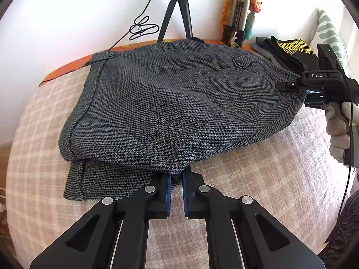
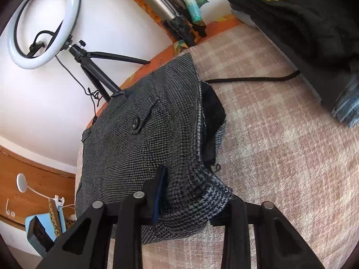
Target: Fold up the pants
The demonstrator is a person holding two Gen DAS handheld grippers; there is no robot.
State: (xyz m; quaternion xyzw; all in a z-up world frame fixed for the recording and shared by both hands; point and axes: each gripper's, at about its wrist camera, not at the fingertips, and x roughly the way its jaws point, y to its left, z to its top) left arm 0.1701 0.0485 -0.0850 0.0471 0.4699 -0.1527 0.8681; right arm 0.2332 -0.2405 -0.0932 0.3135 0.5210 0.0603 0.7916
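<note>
With both grippers pinching folded pants on checked bedspread, risk: thick stacked layers slipping out mid-lift, fold sagging open. Left gripper: jaws nearly shut on near fold edge. Right gripper: jaws clamped on bunched corner, cloth wadded between. Uneven pull would skew fold. Pants: coarse grey-black houndstooth weave, heavy, buttoned tabs, stitched hems. Bedspread: soft, pink-beige plaid. Black folded garment near far right corner of pants.

Home bedroom: checked bedspread, pillow (ring light beside)
</note>
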